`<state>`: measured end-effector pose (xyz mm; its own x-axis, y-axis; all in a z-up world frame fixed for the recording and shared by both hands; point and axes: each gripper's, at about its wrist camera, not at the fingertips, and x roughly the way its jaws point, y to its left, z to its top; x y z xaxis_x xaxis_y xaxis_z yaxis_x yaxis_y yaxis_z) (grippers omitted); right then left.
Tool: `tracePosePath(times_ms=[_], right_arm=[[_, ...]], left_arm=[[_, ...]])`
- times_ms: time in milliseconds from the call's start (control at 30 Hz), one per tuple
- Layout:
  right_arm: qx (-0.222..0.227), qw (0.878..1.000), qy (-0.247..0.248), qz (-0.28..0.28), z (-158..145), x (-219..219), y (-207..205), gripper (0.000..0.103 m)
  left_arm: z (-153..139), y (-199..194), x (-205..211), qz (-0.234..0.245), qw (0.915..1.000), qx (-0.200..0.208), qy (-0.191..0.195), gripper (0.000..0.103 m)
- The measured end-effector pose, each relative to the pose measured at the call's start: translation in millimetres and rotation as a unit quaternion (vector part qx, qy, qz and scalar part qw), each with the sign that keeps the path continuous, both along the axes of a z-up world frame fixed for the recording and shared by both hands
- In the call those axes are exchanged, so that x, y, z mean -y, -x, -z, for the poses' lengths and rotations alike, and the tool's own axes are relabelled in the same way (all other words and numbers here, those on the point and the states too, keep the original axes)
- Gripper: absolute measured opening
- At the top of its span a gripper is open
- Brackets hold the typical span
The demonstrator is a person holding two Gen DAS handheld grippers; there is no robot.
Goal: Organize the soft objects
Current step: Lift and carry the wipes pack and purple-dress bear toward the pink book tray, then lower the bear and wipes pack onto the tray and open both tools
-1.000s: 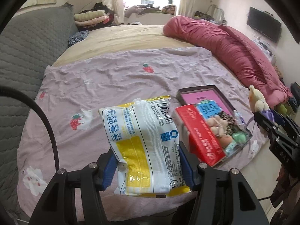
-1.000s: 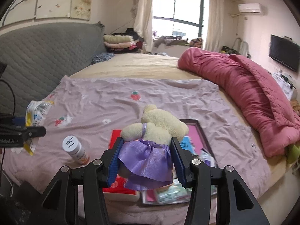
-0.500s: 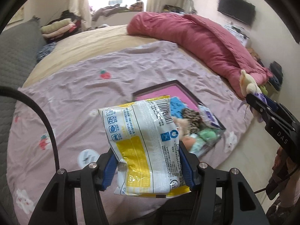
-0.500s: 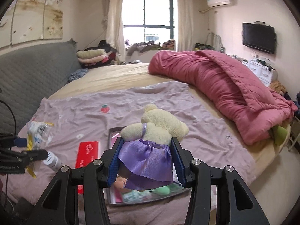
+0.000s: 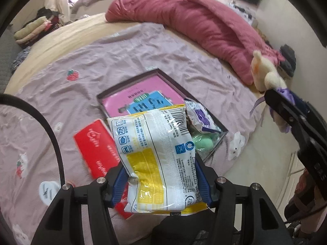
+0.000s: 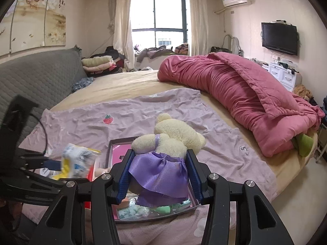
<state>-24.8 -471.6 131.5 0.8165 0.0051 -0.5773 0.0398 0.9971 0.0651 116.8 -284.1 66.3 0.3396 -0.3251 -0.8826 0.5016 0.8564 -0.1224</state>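
Observation:
My left gripper is shut on a white and yellow snack bag and holds it above the near edge of the bed. My right gripper is shut on a cream plush bear in a purple dress, held over a dark-framed tray with a pink floor. The tray holds a blue packet, a purple-white packet and green soft items. The bear and right gripper show at the right of the left wrist view; the snack bag shows in the right wrist view.
A red box lies on the lilac sheet left of the tray. A rolled pink quilt lies along the bed's right side. A grey headboard stands at left. The floor is at right.
Both grippers have swung right and moved closer together over the tray. The snack bag now sits close to the bear's left. Both grips are unchanged.

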Motion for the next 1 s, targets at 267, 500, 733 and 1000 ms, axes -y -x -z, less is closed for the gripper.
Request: tracePosePath(times_ms=[267,500,733,1000], right_arm=[[-0.012,0.999,-0.018,-0.029,15,4,-7,0.051],[-0.048,0.998,-0.014,-0.046,37,0,-28,0.051],[-0.082,0.995,-0.010,-0.063,60,-5,-55,0.051],[-0.117,0.989,-0.008,-0.086,85,-11,-81,0.051]], left_arm=[[25,-11,24,0.021,0.9994,-0.026,-0.013,0.059],[44,-25,32,0.027,0.9983,-0.046,-0.024,0.059],[67,-41,33,0.024,0.9962,-0.069,-0.048,0.059],[80,-47,34,0.025,0.9949,-0.084,-0.050,0.059]])
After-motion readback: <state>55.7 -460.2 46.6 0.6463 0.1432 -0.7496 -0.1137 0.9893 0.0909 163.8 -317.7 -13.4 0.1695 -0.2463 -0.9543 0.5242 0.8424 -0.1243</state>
